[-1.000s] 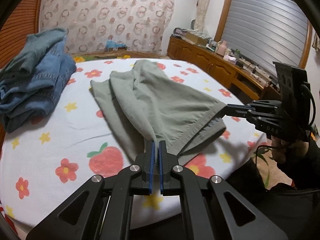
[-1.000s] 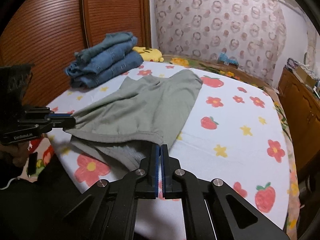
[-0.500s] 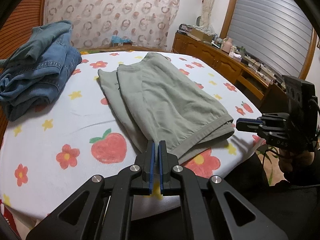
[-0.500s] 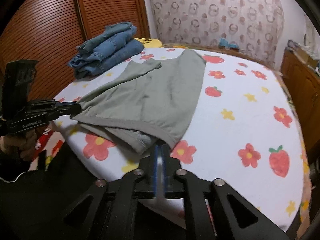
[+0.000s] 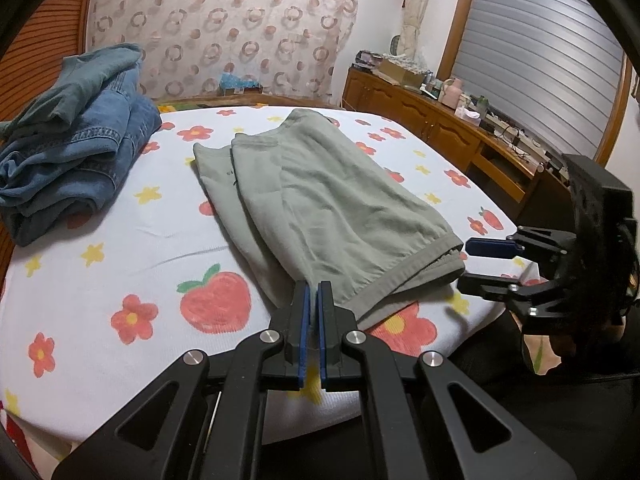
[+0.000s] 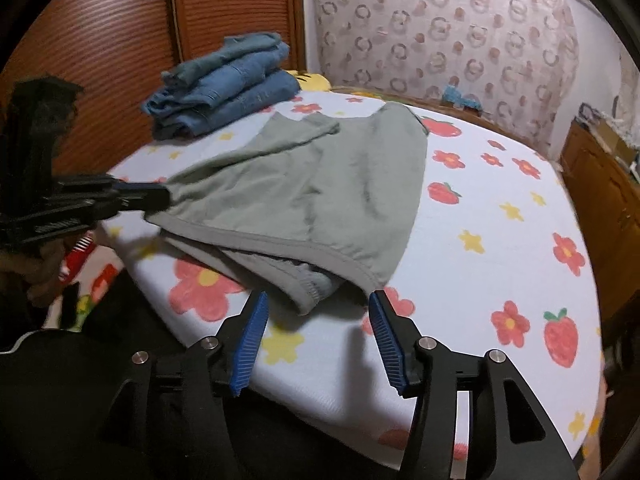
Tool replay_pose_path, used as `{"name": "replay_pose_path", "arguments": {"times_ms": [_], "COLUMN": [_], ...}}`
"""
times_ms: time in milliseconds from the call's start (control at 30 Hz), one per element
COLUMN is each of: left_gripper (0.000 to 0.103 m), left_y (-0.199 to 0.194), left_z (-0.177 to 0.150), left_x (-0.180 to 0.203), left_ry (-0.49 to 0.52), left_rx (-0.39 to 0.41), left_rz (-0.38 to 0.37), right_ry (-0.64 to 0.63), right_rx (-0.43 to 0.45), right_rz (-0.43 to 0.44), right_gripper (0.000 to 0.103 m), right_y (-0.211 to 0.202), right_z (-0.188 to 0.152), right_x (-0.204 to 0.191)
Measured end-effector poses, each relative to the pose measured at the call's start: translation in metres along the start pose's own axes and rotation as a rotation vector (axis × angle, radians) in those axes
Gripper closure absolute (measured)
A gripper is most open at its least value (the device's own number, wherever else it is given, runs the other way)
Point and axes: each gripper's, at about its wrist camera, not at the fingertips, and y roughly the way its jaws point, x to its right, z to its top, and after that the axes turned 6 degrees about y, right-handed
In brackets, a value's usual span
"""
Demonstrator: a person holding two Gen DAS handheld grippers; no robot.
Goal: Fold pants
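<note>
Released a moment ago, the right gripper [image 6: 316, 316] now hangs with its blue pads [image 6: 250, 340] spread wide just short of the waistband, which it pinched half a second earlier. The left gripper [image 5: 313, 294] remains pressed together on the near corner of the green pants [image 5: 320, 200], its black fingers [image 6: 132, 196] seen from the right wrist view clamping the cloth at the table edge. The pants lie lengthwise on the flower-and-strawberry sheet [image 5: 120, 248], folded leg over leg, waist toward the person. Farther back, beside the wooden wardrobe, sits a stack of folded jeans [image 5: 72, 140]. The risk from here — a one-sided pull by the closed left gripper could likely drag the top layer askew and spoil the aligned edges.
</note>
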Motion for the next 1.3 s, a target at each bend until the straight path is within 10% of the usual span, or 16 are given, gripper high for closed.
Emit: {"name": "replay_pose_path", "arguments": {"times_ms": [567,800,1300], "left_gripper": [0.098,0.099,0.1], "left_y": [0.0,0.001,-0.006], "left_z": [0.0,-0.002,-0.002], "left_x": [-0.002,0.003,-0.001], "left_ry": [-0.007,0.007,0.001], "left_rx": [-0.002,-0.013,-0.003], "left_rz": [-0.023,-0.035,-0.001], "right_ry": [0.084,0.074,0.1], "right_rx": [0.02,0.043,0.041], "right_rz": [-0.091,-0.046,-0.009], "right_gripper": [0.049,0.094,0.094], "right_y": [0.02,0.013,-0.003], "right_z": [0.009,0.008,0.003], "right_x": [0.019,0.025,0.033]}}
